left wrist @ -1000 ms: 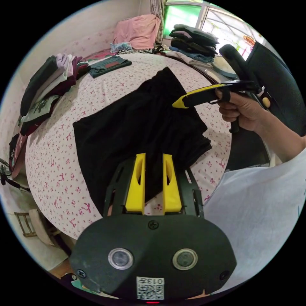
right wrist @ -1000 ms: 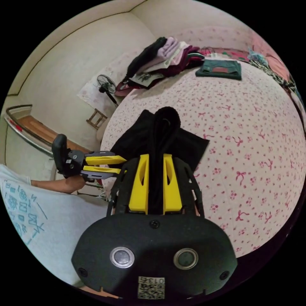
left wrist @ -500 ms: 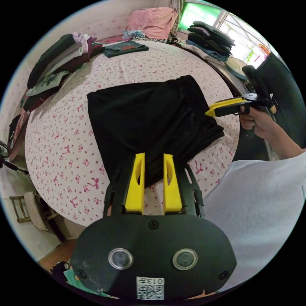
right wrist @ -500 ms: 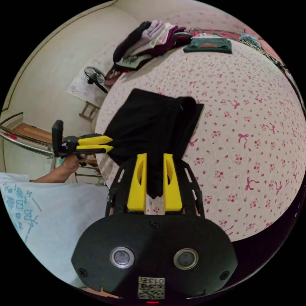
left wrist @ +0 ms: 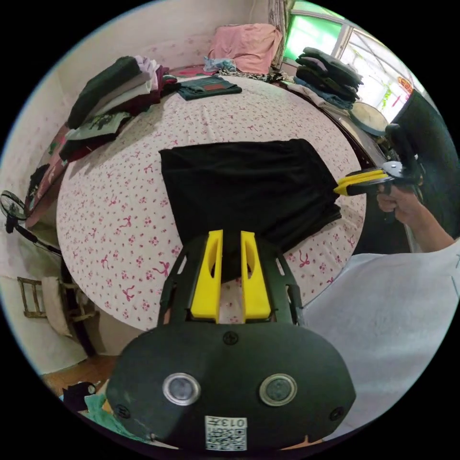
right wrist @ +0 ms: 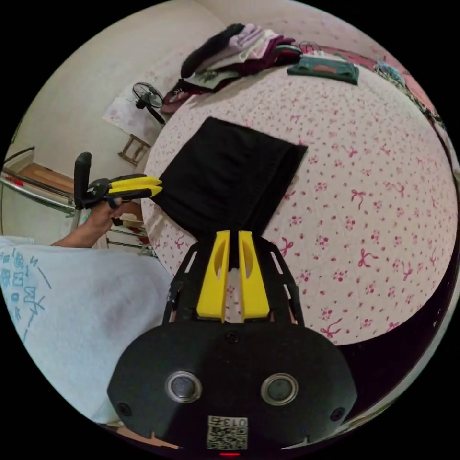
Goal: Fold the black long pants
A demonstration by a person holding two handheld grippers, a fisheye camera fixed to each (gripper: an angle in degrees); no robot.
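Black pants (left wrist: pixel 244 189): folded, flat on bed (left wrist: pixel 120 201).
Left gripper (left wrist: pixel 231 239): jaws narrowly apart, empty.
Right gripper (right wrist: pixel 233 239): nearly closed; grip uncertain.
Risk: snagging unfolds it.

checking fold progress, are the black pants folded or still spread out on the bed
Folded. The black pants lie flat on the bed as a compact rectangle, with stacked layer edges showing along the side nearest the right tool.

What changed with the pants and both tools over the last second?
The black pants went from held up and bunched in the right tool to lying flat as a folded rectangle on the bedsheet. The right tool let the cloth slip out and now sits at its near edge; the left tool narrowed at the other near corner. The clothes stacks stayed put.
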